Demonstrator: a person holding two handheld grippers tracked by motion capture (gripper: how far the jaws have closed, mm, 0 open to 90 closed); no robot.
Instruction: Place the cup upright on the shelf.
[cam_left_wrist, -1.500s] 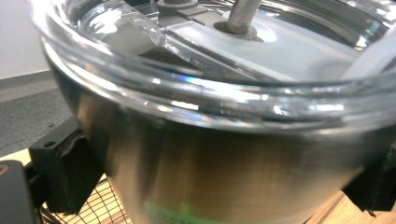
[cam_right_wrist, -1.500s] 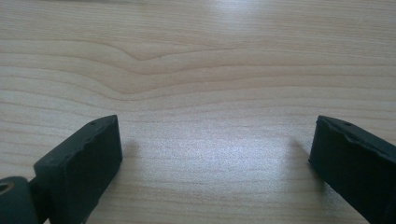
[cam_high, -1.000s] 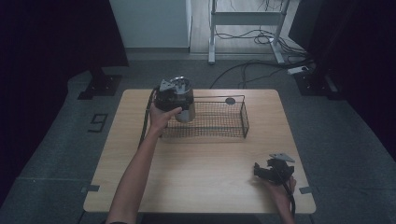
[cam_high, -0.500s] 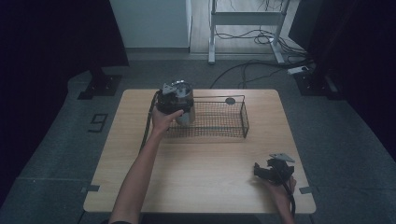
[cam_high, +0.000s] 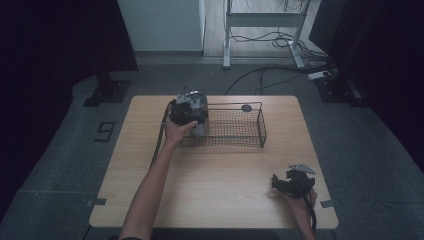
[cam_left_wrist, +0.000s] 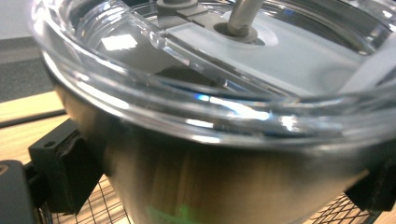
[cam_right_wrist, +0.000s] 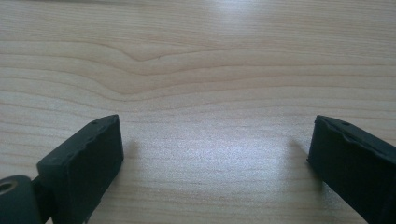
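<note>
A stainless steel tumbler (cam_left_wrist: 210, 182) with a clear lid (cam_left_wrist: 140, 70) and a metal straw (cam_left_wrist: 243, 14) sits between the black pads (cam_left_wrist: 65, 172) of my left gripper (cam_high: 189, 107), which is shut on it. In the high view the tumbler (cam_high: 201, 131) hangs upright at the left end of a black wire basket (cam_high: 240, 145), with mesh visible below it. My right gripper (cam_high: 281, 184) rests low over the table near the front right corner. It is open, and its gap (cam_right_wrist: 215, 158) holds only bare wood.
A small black round object (cam_high: 246, 108) lies by the basket's far rim. The wooden table (cam_high: 210, 190) has bare room between the basket and the front edge. A black cable (cam_high: 159, 140) trails from the left gripper along the forearm.
The left gripper and the tumbler have shifted slightly down and toward the near side at the basket's left end. The right gripper has stayed put.
</note>
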